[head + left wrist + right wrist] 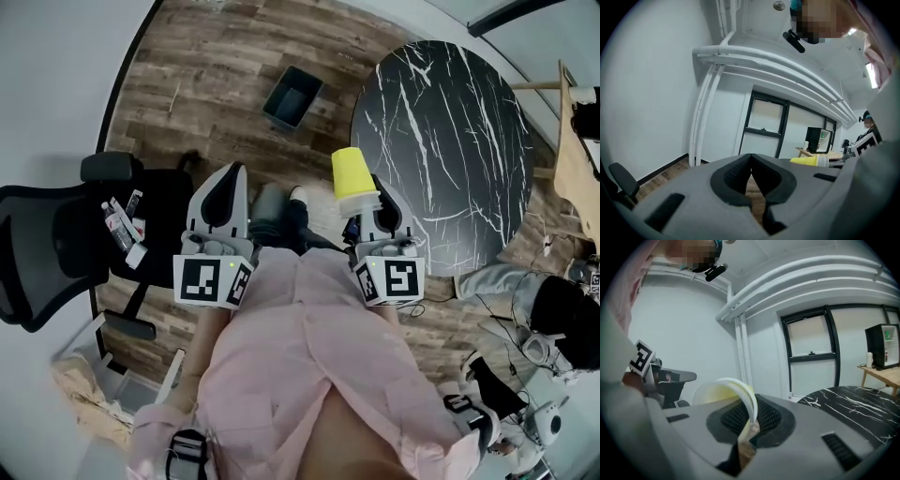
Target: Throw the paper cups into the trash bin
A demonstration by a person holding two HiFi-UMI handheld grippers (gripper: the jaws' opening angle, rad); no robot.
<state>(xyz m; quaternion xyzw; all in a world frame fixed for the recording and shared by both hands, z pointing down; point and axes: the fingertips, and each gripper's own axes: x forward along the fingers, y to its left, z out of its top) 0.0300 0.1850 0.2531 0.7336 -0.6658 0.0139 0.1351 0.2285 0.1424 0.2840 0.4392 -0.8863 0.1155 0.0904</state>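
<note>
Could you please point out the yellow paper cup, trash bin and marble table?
yellow paper cup (352, 173), head view, on its side wall.
trash bin (292, 99), head view, on its bare inside.
marble table (441, 141), head view, on its bare top.

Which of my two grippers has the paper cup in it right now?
The right gripper: its jaws pinch the rim of the yellow paper cup. The left gripper has its jaws closed on nothing.

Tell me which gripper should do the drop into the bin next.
Right. The right gripper is shut on the rim of the yellow cup, while the left gripper is shut and empty. The bin sits on the floor ahead of both.
</note>
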